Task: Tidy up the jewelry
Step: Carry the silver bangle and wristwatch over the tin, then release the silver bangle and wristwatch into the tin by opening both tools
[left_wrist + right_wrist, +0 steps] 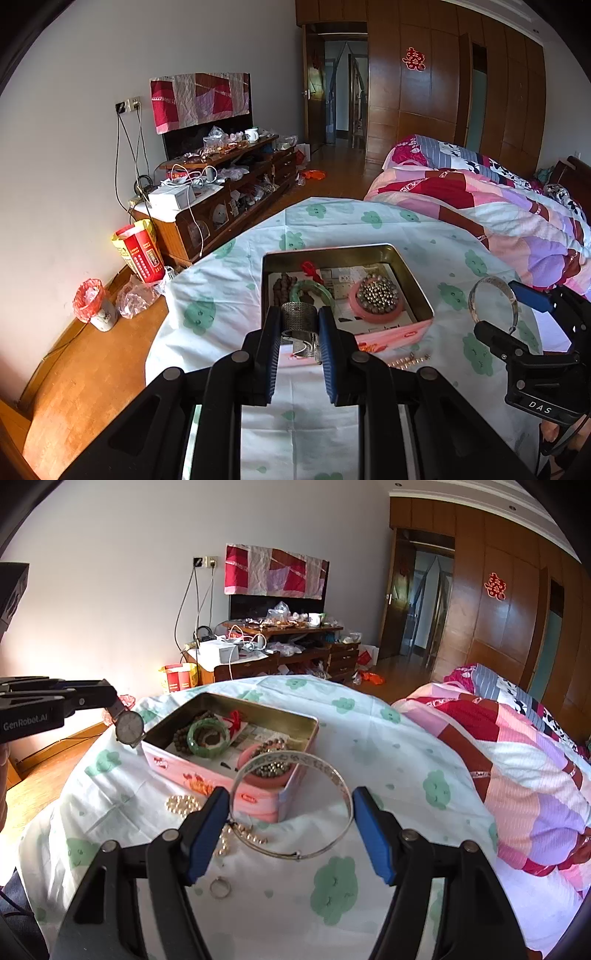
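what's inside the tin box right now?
Inside the tin box: green bangle, dark bead bracelet, red tassel, and a pink dish of metallic beads, all on printed paper. What lies under the paper and dish is hidden.

Silver bangle [291,805], mesh-strap watch [129,728], both aloft.

The tin [207,775] sits on the counter [369,738], with a bangle [208,735] and a bead dish [266,771] inside. A pearl strand [181,805] and a ring [220,888] lie nearer; the bed [517,757] stands right.
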Demonstrator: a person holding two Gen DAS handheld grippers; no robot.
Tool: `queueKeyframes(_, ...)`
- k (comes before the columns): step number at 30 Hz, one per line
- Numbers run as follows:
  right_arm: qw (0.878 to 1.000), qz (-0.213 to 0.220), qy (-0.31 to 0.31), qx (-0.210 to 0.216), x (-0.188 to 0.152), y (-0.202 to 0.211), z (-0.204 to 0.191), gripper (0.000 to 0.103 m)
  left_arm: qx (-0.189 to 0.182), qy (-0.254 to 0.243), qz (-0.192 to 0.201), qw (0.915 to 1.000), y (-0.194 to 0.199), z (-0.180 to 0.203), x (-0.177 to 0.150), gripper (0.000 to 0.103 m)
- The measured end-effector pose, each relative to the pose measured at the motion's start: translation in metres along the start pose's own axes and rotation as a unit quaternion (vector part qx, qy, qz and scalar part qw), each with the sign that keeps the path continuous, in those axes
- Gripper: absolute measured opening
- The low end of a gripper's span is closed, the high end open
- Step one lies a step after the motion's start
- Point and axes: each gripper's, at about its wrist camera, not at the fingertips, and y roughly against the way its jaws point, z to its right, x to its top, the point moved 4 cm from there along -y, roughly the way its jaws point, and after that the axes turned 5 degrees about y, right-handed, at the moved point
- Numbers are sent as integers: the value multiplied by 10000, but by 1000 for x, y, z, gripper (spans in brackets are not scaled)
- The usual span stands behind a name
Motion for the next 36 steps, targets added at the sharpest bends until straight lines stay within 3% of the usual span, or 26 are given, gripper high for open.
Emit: queueKeyframes(36, 9995, 96, 283, -29, 58, -56, -2, 70, 228, -248, -183, 9993, -75, 8, 57, 20)
